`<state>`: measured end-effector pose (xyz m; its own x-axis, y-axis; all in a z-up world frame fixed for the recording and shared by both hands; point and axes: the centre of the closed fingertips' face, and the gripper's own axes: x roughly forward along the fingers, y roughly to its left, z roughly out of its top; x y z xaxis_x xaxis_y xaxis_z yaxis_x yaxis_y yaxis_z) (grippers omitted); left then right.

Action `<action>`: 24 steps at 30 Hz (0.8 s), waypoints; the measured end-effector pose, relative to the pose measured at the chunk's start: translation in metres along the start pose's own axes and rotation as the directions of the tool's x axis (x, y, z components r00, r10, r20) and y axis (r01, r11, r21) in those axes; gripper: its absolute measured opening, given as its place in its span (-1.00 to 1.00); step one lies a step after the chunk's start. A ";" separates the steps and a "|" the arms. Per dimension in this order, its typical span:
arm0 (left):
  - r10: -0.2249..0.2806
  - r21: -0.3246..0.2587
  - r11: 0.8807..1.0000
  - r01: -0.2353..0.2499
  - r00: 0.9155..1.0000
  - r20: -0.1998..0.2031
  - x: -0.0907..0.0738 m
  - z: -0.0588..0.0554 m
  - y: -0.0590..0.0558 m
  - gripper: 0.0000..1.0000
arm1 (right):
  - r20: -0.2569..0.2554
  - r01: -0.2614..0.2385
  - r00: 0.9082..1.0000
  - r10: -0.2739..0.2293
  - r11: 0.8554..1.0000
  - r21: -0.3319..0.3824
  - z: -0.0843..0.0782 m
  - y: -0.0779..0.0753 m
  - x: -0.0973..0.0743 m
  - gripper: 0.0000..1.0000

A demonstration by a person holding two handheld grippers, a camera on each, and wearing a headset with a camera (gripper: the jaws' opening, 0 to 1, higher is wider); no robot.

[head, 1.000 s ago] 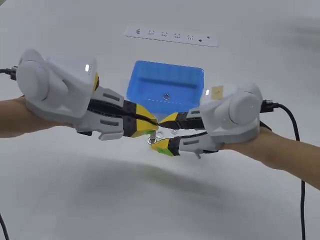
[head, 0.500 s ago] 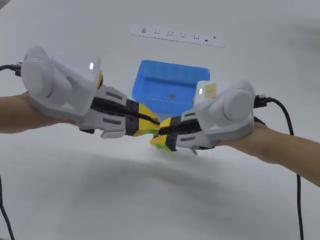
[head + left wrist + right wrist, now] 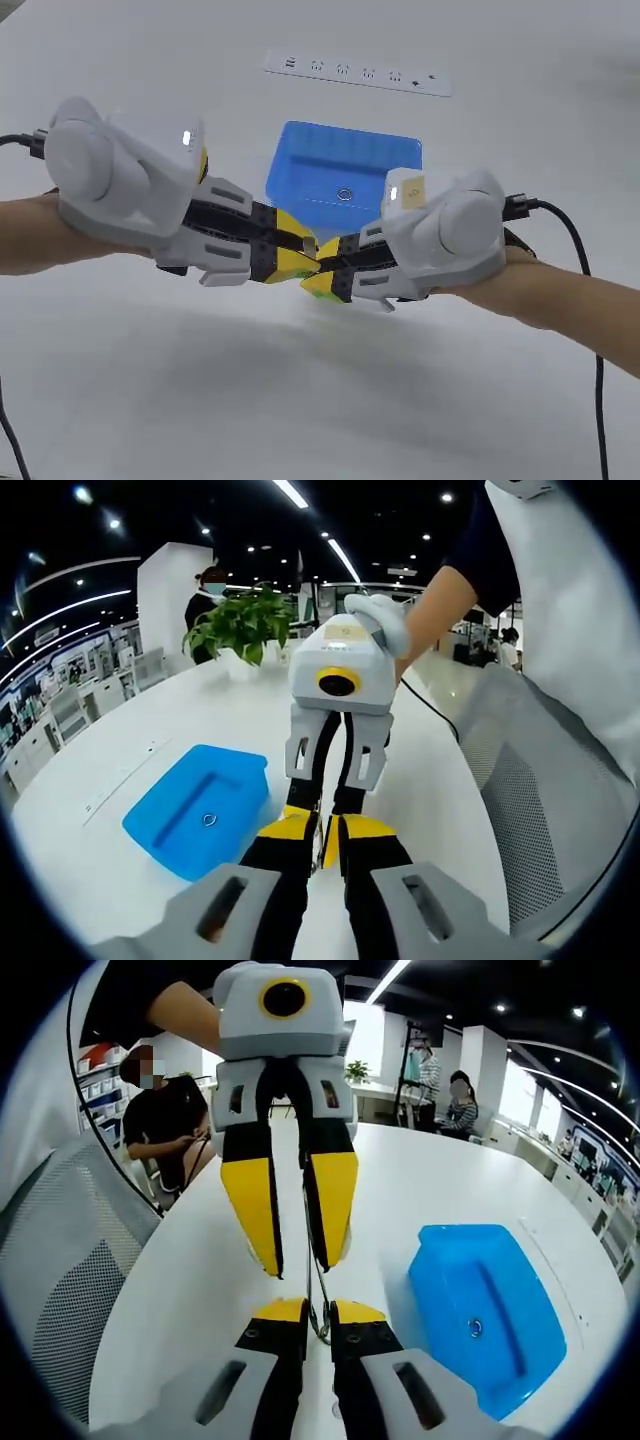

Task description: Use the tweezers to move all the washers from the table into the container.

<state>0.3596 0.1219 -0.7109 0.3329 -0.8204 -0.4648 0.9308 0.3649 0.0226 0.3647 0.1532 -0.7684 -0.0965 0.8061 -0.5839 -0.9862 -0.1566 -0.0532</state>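
Right gripper view: the right hand-held gripper (image 3: 305,1310) has its yellow-tipped jaws pinched almost together on one end of the thin silver metal tweezers (image 3: 315,1295). The tweezers run up between the jaws of the left hand-held gripper (image 3: 300,1260), which faces it tip to tip. Those jaws stand a little apart, and I cannot tell if they grip. Both hang over the smooth white desk (image 3: 420,1180). Just beyond sits the blue plastic container (image 3: 450,1260), a shallow box, with one small round metal washer (image 3: 474,1328) lying inside. Farther back lies a long white power strip (image 3: 355,75).
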 end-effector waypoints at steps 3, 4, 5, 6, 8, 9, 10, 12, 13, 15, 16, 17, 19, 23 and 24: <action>0.014 -0.006 1.000 -0.014 1.000 0.002 -0.004 0.000 0.001 -0.67 | 0.001 0.002 1.000 -0.002 1.000 0.003 0.000 0.000 -0.002 -0.82; 0.015 -0.039 0.999 -0.014 1.000 0.022 -0.007 0.003 0.001 -0.66 | 0.002 0.002 1.000 -0.002 1.000 0.006 0.001 0.001 -0.003 -0.82; 0.018 -0.054 0.998 -0.016 0.999 0.033 -0.008 0.005 0.001 -0.61 | 0.007 0.003 1.000 -0.004 1.000 0.009 0.002 0.001 -0.004 -0.82; 0.025 -0.057 0.998 -0.023 0.999 0.043 -0.011 0.007 0.002 -0.57 | 0.010 0.004 1.000 -0.004 1.000 0.012 0.002 0.001 -0.005 -0.82; 0.032 -0.075 0.997 -0.028 0.998 0.052 -0.015 0.008 0.003 -0.48 | 0.016 0.007 1.000 -0.007 1.000 0.018 0.004 0.001 -0.007 -0.82; 0.033 -0.079 0.996 -0.029 0.998 0.055 -0.016 0.009 0.003 -0.46 | 0.018 0.008 1.000 -0.009 1.000 0.021 0.005 0.001 -0.008 -0.82; 0.037 -0.077 0.996 -0.032 0.998 0.059 -0.017 0.009 0.003 -0.45 | 0.019 0.010 1.000 -0.010 1.000 0.022 0.006 0.001 -0.009 -0.82; 0.058 -0.091 0.994 -0.052 0.996 0.065 -0.020 0.009 0.004 -0.45 | 0.021 0.015 1.000 -0.016 1.000 0.024 0.006 0.000 -0.012 -0.82; 0.076 -0.098 0.993 -0.068 0.994 0.075 -0.022 0.010 0.004 -0.45 | 0.022 0.017 1.000 -0.017 1.000 0.025 0.007 0.000 -0.014 -0.82; 0.087 -0.129 0.989 -0.073 0.991 0.104 -0.024 0.012 0.002 -0.43 | 0.025 0.019 0.999 -0.020 0.999 0.031 0.008 0.000 -0.017 -0.82; 0.093 -0.137 0.988 -0.077 0.989 0.113 -0.025 0.012 0.001 -0.43 | 0.027 0.024 0.999 -0.025 0.999 0.032 0.009 0.000 -0.020 -0.82; 0.100 -0.137 0.987 -0.084 0.988 0.116 -0.026 0.011 0.000 -0.42 | 0.028 0.027 0.999 -0.028 0.999 0.032 0.010 0.000 -0.022 -0.82; 0.094 -0.135 0.988 -0.078 0.988 0.120 -0.028 0.010 -0.006 -0.43 | 0.035 0.036 0.999 -0.037 0.999 0.037 0.012 -0.001 -0.027 -0.82; 0.096 -0.135 0.988 -0.079 0.987 0.128 -0.032 0.009 -0.013 -0.46 | 0.054 0.059 0.997 -0.061 0.997 0.042 0.017 -0.005 -0.038 -0.82; 0.105 -0.132 0.987 -0.088 0.986 0.129 -0.032 0.008 -0.013 -0.45 | 0.056 0.063 0.996 -0.065 0.997 0.042 0.019 -0.006 -0.040 -0.82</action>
<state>0.3383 0.1403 -0.6887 0.4453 -0.8274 -0.3421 0.8698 0.4904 -0.0537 0.3717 0.1323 -0.7294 -0.0390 0.8453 -0.5328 -0.9952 -0.0810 -0.0556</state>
